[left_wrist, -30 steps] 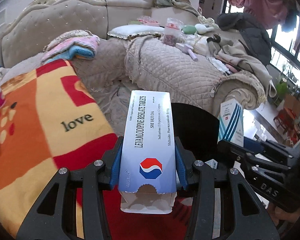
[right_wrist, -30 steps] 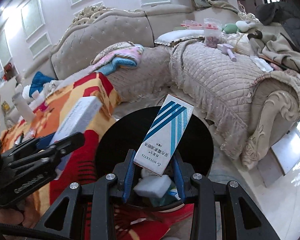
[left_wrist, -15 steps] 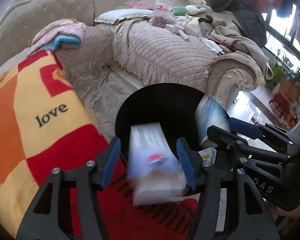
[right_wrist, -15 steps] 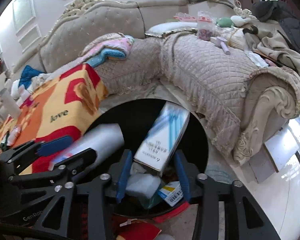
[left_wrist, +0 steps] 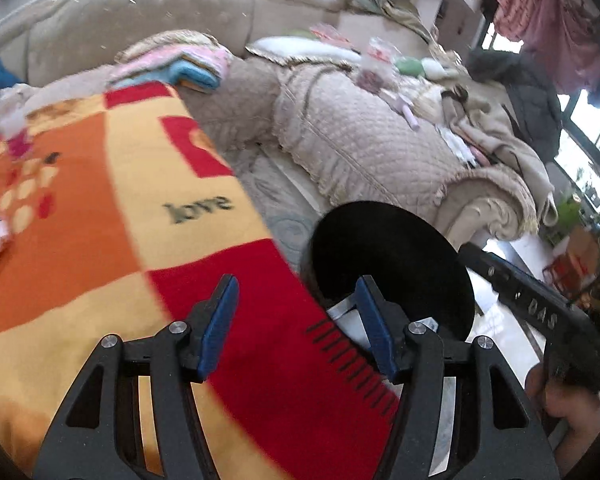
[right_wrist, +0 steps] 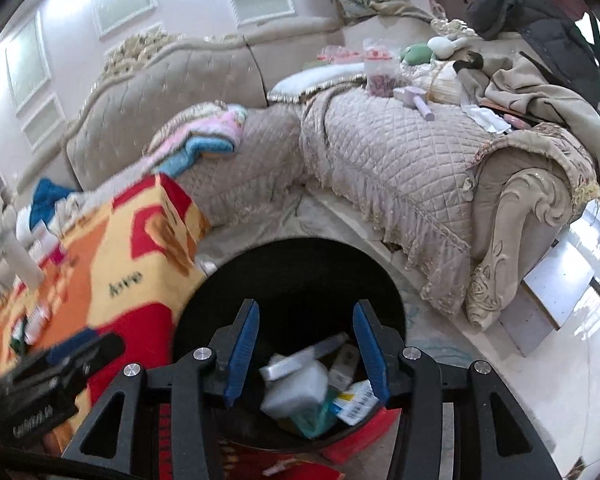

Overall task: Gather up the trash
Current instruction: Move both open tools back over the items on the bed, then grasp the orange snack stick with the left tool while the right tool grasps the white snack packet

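The black round bin (right_wrist: 296, 276) stands on the floor beside the blanket-covered table. Several dropped boxes and wrappers (right_wrist: 300, 388) lie inside it. My right gripper (right_wrist: 306, 344) hangs right over the bin's mouth, open, with nothing between its blue pads. My left gripper (left_wrist: 296, 320) is open and empty too, over the red corner of the blanket (left_wrist: 260, 360) at the bin's (left_wrist: 392, 248) left rim. A white box edge (left_wrist: 342, 314) shows inside the bin. The right gripper's black body (left_wrist: 540, 316) and a hand (left_wrist: 560, 404) are at the right.
An orange, yellow and red "love" blanket (right_wrist: 132, 264) covers the table, with small bottles and packets (right_wrist: 32, 320) at its far left. A quilted beige sofa (right_wrist: 400, 168) with clothes and clutter curves behind the bin. Glossy floor (right_wrist: 560, 360) lies to the right.
Both grippers opened and let their medicine boxes fall into the bin. The left gripper then swung left, from over the bin to over the blanket's red corner.
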`<state>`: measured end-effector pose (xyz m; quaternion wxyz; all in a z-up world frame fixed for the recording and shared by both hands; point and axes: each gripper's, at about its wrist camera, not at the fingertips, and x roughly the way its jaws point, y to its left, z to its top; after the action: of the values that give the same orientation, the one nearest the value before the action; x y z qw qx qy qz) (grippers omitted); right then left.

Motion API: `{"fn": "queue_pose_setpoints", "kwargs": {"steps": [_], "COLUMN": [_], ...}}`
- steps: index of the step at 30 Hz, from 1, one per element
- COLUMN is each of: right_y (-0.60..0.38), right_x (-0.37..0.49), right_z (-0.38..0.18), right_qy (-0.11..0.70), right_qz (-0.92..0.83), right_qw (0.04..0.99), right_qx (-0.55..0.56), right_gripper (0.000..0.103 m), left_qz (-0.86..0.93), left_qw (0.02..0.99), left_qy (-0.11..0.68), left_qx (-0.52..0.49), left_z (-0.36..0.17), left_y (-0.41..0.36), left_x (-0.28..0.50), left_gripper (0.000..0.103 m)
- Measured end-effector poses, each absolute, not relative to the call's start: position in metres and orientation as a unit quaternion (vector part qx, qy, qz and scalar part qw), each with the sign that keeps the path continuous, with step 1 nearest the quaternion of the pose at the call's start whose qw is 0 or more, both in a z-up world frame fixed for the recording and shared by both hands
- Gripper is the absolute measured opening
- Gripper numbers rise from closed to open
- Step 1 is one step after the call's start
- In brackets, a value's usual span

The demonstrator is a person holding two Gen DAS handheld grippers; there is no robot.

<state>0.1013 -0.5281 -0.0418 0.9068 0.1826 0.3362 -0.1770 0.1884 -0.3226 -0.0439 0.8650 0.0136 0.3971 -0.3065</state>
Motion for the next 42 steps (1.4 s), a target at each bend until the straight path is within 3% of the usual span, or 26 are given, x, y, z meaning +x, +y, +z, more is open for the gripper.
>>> {"fn": "queue_pose_setpoints", "kwargs": {"steps": [9, 12, 20, 32, 33, 35, 37, 42], "right_y": [-0.442, -0.404, -0.333, -0.278, -0.278, -0.280, -0.285, -0.290], "right_x": [0.116, 0.130, 0.166, 0.190, 0.190, 0.190, 0.190, 0.192], "right_z": [-0.018, -0.020, -0.043, -0.070, -0.070, -0.070, -0.070, -0.069], "right_qy": [0.294, 0.302, 0.337, 0.373, 0.372, 0.373, 0.374, 0.373], "right_qz": [-0.088, -0.047, 0.027, 0.049, 0.049, 0.049, 0.048, 0.043], "right_qw": [0.938, 0.944, 0.938, 0.926, 0.926, 0.926, 0.925, 0.924], "right_qx": [0.160, 0.124, 0.076, 0.032, 0.032, 0.038, 0.048, 0.065], "right_gripper": [0.049, 0.052, 0.053, 0.053, 0.053, 0.053, 0.053, 0.053], "left_qz": [-0.220, -0.165, -0.044, -0.082, -0.075, -0.071, -0.075, -0.048], "left_qw": [0.918, 0.932, 0.924, 0.907, 0.905, 0.903, 0.901, 0.908], "left_qy": [0.328, 0.324, 0.379, 0.411, 0.416, 0.424, 0.427, 0.412], "left_qx": [-0.032, 0.002, -0.035, 0.043, 0.044, 0.025, -0.002, -0.061], "left_z": [0.022, 0.012, -0.051, -0.075, -0.080, -0.087, -0.087, -0.082], "left_y": [-0.186, -0.127, 0.037, -0.006, -0.006, 0.001, 0.010, 0.035], "left_x": [0.176, 0.189, 0.237, 0.277, 0.280, 0.282, 0.281, 0.244], "left_gripper": [0.063, 0.069, 0.069, 0.069, 0.068, 0.047, 0.018, 0.018]}}
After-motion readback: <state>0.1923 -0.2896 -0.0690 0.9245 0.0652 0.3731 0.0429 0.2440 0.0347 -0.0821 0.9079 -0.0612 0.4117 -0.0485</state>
